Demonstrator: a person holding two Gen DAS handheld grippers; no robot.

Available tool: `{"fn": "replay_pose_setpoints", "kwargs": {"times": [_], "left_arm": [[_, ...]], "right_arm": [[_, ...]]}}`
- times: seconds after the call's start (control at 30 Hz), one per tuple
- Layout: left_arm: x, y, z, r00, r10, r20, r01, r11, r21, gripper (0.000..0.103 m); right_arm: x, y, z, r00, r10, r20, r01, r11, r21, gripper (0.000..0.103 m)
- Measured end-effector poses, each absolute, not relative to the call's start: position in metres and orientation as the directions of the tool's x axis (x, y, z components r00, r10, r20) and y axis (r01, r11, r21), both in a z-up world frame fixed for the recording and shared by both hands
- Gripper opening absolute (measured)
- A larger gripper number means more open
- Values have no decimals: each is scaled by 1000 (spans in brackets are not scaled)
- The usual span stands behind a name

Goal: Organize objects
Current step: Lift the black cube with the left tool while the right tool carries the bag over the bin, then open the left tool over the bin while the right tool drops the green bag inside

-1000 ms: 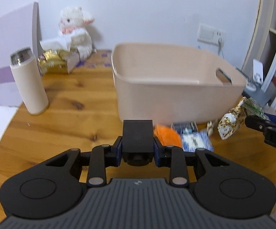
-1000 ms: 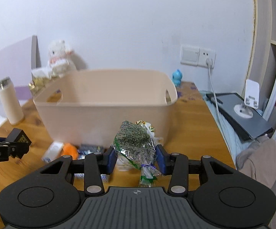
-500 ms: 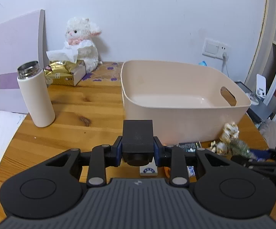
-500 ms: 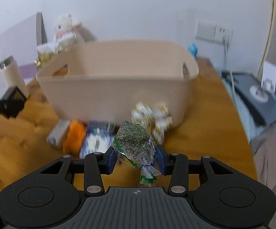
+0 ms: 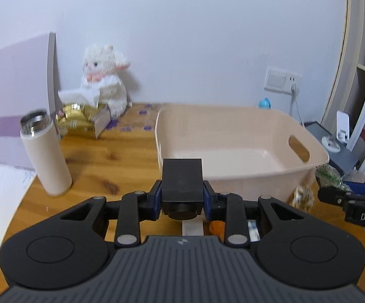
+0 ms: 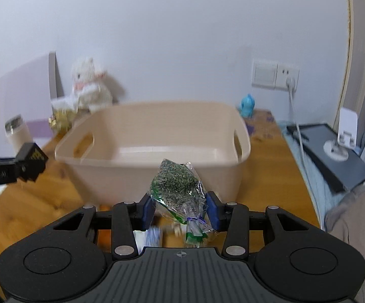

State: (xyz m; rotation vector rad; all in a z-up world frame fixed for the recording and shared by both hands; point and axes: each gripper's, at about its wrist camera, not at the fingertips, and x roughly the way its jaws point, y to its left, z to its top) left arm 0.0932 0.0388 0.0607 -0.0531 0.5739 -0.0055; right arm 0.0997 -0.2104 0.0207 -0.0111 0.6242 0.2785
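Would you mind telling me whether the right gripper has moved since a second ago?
Yes. The right gripper, shut on the herb bag, has risen: the basin now shows its floor.

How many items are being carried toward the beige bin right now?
2: a black box clamped in the left gripper, and a clear bag of green dried herbs in the right gripper. The bin itself looks empty; more items lie on the table, partly hidden.
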Motion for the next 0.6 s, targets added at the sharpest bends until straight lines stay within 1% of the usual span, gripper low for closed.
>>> {"fn": "replay_pose_setpoints", "kwargs": {"times": [0.07, 0.17, 0.3, 0.4, 0.5, 0.6], "left_arm": [[103, 37, 67, 850, -17, -527, -10, 999, -49, 34], [126, 36, 72, 844, -35, -534, -3, 998, -70, 34], [157, 25, 70, 838, -20, -545, 1, 999, -35, 34], [182, 16, 61, 810, -40, -586, 19, 999, -41, 34], [204, 6, 46, 783, -26, -622, 15, 1000, -22, 34], [220, -2, 31, 746, -52, -664, 32, 999, -43, 34]], "right_arm": [[106, -210, 29, 791, 261, -553, -257, 962, 86, 41], [119, -206, 39, 811, 266, -521, -258, 962, 89, 41], [142, -201, 43, 822, 255, -509, -251, 965, 78, 41], [162, -199, 39, 825, 232, -516, -235, 970, 60, 41], [180, -197, 31, 817, 215, -534, -223, 974, 52, 41], [194, -192, 20, 808, 193, -557, -214, 976, 28, 41]]}}
